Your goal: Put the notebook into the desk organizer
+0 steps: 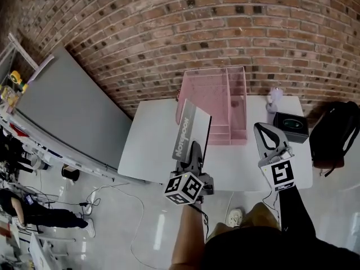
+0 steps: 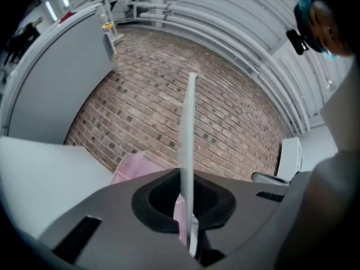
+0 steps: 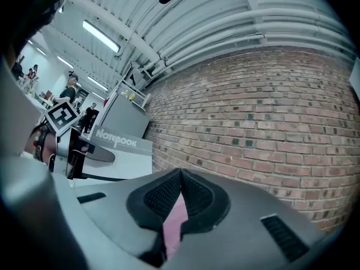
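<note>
Left tool [image 1: 194, 149]: jaws pressed together on the lower edge of the notebook [image 1: 192, 129]; the left gripper view shows the pads clamped on either side of the thin cover [image 2: 188, 128].
Right tool [image 1: 262, 127]: jaws closed tip to tip with nothing gripped, held over the right part of the table [image 1: 149, 142]; its own view shows the tips meeting [image 3: 180, 174].
Marker cubes: one on each tool, with black-and-white square patterns and no readable words.
Notebook, look: thin and flat, with a grey band along one side and a paler, near-white area beside it. It stands on edge and shows as a narrow pale strip in the left gripper view.
Notebook, writing: "NOTEBOOK" in white capitals along the grey band, readable in the head view and in the right gripper view [image 3: 115, 141].
Notebook, place: in the air over the table, on the near side of the organizer [image 1: 225, 103] and not inside it. Its upper corner overlaps the organizer's near left corner in the head view; whether they touch I cannot tell.
Table: white, set against the wall [image 1: 169, 27].
Organizer: pink mesh with several compartments, at the table's far edge.
Box [image 1: 292, 127]: black, just right of the organizer; any print is too small to read.
Wall: red-brown brick.
</note>
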`<state>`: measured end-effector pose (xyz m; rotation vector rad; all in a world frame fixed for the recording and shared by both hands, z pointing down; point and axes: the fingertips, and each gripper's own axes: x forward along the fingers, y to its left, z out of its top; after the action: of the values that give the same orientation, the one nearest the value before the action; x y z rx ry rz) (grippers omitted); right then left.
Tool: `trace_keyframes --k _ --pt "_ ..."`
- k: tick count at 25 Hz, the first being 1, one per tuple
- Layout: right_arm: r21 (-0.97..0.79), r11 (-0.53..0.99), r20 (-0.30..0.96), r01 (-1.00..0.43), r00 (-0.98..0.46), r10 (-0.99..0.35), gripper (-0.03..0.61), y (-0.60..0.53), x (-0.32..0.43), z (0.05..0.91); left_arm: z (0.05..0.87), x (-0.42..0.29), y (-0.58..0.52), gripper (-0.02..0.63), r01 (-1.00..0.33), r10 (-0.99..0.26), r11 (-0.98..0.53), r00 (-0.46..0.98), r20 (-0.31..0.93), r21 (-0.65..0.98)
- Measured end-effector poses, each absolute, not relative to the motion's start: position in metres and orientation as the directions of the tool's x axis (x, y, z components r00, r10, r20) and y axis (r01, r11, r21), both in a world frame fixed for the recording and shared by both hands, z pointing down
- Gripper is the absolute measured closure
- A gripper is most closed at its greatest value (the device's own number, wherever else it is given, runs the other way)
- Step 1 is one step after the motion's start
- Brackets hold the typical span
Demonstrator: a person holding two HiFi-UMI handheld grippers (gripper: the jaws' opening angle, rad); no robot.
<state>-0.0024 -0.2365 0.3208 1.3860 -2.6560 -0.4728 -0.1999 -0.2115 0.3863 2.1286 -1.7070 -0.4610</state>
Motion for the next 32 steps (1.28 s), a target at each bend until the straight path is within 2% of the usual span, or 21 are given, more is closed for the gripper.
trace_keyframes --k 7,14,26,32 --pt "0.309 0.572 -0.015 -0.76 -0.606 -0.796 0.557 -0.232 -0.018 0.334 0.443 -0.205 -0.194 0.594 -0.594 -0.967 -0.168 0.254 -0.015 0.786" --pt "0.312 0.608 0.027 -0.73 -0.633 -0.774 0.557 -0.235 -0.037 0.35 0.499 -0.219 -0.18 0.594 -0.435 -0.977 -0.064 0.212 0.033 0.898" --pt "0.34 0.603 0.113 -0.722 -0.605 -0.788 0.557 -0.258 -0.021 0.38 0.626 -0.208 -0.178 0.594 -0.217 -0.959 0.186 0.171 0.225 0.958" --pt "0.299 0.588 0.139 -0.752 -0.575 -0.806 0.557 -0.277 0.002 0.391 0.653 -0.202 -0.207 0.594 -0.175 -0.954 0.22 0.169 0.249 0.96"
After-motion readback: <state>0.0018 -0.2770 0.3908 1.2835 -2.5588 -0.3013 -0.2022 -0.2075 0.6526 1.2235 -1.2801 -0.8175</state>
